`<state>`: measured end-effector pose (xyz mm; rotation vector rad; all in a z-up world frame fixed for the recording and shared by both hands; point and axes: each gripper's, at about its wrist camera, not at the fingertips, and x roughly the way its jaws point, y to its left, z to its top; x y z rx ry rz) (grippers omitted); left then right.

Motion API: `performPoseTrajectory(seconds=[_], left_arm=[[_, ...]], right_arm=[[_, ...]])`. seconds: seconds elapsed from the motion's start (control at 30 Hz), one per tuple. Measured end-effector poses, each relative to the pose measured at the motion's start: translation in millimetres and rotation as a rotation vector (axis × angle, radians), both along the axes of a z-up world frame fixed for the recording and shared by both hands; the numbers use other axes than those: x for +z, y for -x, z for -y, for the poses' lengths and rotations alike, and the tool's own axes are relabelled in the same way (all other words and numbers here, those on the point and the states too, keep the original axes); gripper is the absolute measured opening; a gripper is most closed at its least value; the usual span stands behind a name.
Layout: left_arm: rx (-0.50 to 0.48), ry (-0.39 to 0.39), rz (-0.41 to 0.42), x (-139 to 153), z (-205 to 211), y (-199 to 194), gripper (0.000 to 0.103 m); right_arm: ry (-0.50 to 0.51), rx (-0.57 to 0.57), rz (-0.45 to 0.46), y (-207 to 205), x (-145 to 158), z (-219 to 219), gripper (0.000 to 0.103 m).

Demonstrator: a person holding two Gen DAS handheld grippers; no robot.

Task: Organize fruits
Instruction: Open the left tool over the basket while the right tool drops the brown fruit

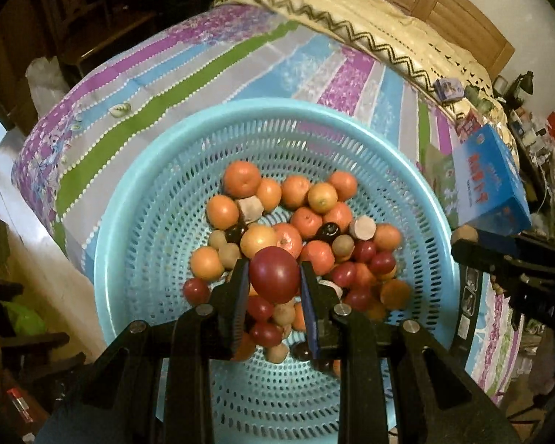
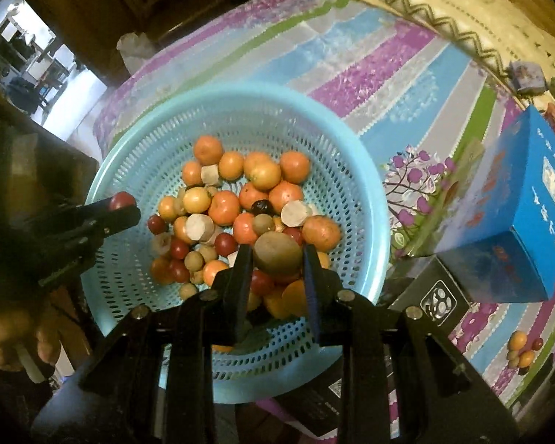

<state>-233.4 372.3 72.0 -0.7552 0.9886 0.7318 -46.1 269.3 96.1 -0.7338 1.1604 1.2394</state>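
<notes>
Sorting barely begun: left tool (image 1: 273,277) clamping a red fruit (image 1: 274,274), right tool (image 2: 277,259) clamping a brown fruit (image 2: 277,257), over the still-heaped basket (image 1: 148,192).

- The basket (image 2: 366,199) sits on the bed (image 2: 388,85), with a pile of fruit (image 2: 240,207) in its bottom.
- The left tongs (image 1: 273,277) hang over the basket's near side, clamped on a round fruit (image 1: 274,274).
- The right tongs (image 2: 277,255) hang over the fruit pile, clamped on a kiwi (image 2: 277,252).
- In the right wrist view, a tall box (image 2: 514,229) stands right of the basket, with a flat box (image 2: 433,296) before it.
- A small fruit cluster (image 2: 522,347) lies on the bed, nearer than the boxes.
- A folded blanket (image 2: 444,7) lies behind the basket.
</notes>
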Motion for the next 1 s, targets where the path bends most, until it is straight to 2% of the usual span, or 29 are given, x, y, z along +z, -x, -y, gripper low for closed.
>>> performPoseTrajectory(seconds=[0.7, 0.73, 0.77, 0.8, 0.83, 1.0], left_arm=[[-0.016, 0.026, 0.002, -11.1, -2.8, -8.0, 0.028], [-0.010, 0.027, 0.000, -11.1, -3.4, -7.5, 0.038], [-0.005, 0.027, -0.001, -11.1, -4.0, -6.9, 0.045], [-0.004, 0.023, 0.001, -11.1, -4.0, -6.1, 0.052], [-0.001, 0.022, 0.001, -11.6, -4.1, -5.4, 0.055], [0.010, 0.032, -0.001, -15.8, -4.5, -4.3, 0.056]], right_arm=[[0.031, 0.016, -0.011, -0.3, -8.6, -5.5, 0.028], [0.036, 0.018, -0.020, -0.2, -10.3, -5.8, 0.035], [0.035, 0.016, -0.024, -1.7, -10.7, -5.4, 0.050], [0.029, 0.012, -0.015, -1.9, -10.7, -4.9, 0.057], [0.023, 0.010, -0.007, -2.7, -10.0, -4.4, 0.065], [0.021, 0.011, -0.017, -2.3, -12.4, -4.2, 0.065]])
